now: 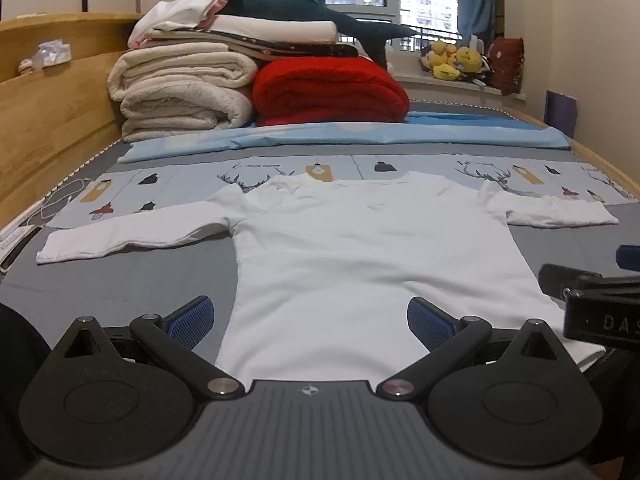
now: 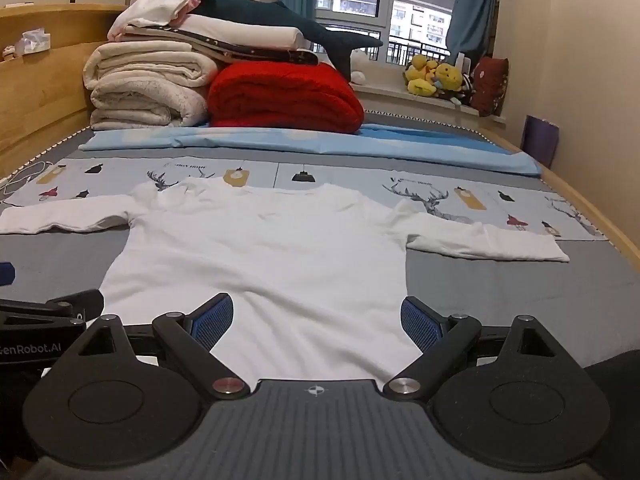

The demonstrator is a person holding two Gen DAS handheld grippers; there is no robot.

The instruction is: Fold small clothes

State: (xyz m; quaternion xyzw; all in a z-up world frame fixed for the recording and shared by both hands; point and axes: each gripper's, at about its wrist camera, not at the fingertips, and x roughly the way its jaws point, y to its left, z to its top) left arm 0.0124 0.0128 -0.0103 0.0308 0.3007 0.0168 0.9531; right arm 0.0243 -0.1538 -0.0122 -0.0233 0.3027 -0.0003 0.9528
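Note:
A small white long-sleeved shirt [image 1: 360,248] lies flat on the bed, collar at the far end and both sleeves spread sideways. It also shows in the right wrist view [image 2: 272,256]. My left gripper [image 1: 310,316] is open and empty over the shirt's near hem, toward its left side. My right gripper [image 2: 316,316] is open and empty over the near hem, toward its right side. The right gripper's body shows at the right edge of the left wrist view [image 1: 592,300].
Folded cream blankets [image 1: 180,92], a red blanket [image 1: 328,92] and stacked clothes sit at the far end of the bed. A wooden bed rail [image 1: 48,120] runs along the left. White cables [image 1: 60,200] lie by the left edge. Plush toys [image 1: 456,60] sit on the windowsill.

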